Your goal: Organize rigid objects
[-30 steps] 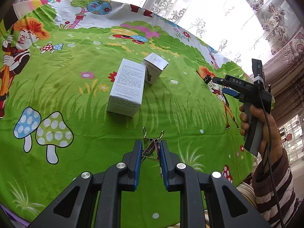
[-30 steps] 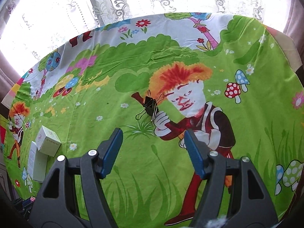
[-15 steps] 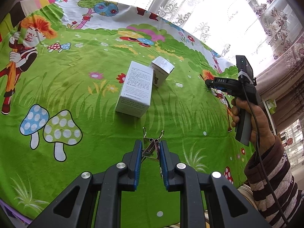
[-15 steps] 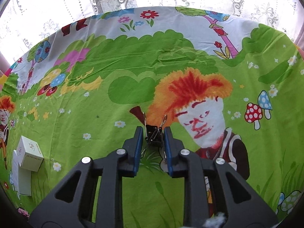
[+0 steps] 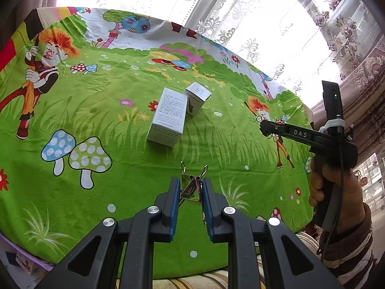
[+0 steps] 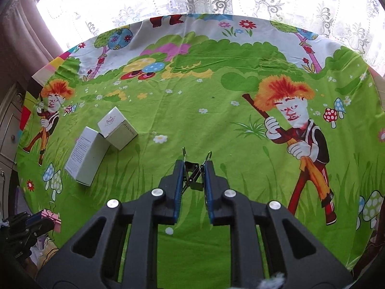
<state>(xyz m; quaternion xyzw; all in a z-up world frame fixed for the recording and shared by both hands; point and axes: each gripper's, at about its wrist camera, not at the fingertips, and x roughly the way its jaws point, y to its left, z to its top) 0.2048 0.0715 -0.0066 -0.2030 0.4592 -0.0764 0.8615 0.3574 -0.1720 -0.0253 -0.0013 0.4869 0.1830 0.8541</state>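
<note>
Since the earlier frame the right gripper (image 6: pixel 194 168) has closed its fingers on the black binder clip (image 6: pixel 192 173) and lifted it off the table (image 6: pixel 216 125). Left gripper (image 5: pixel 190 187) has its fingers clamped on a silver binder clip (image 5: pixel 191 187), above the table's near edge. Tall white box (image 5: pixel 169 118) and small white box (image 5: pixel 196 97) sit touching, mid-table. A hand (image 5: pixel 341 192) carries the right gripper at the right edge.

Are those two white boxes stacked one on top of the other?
No, the longer box and the smaller box both lie on the green cloth, side by side.
</note>
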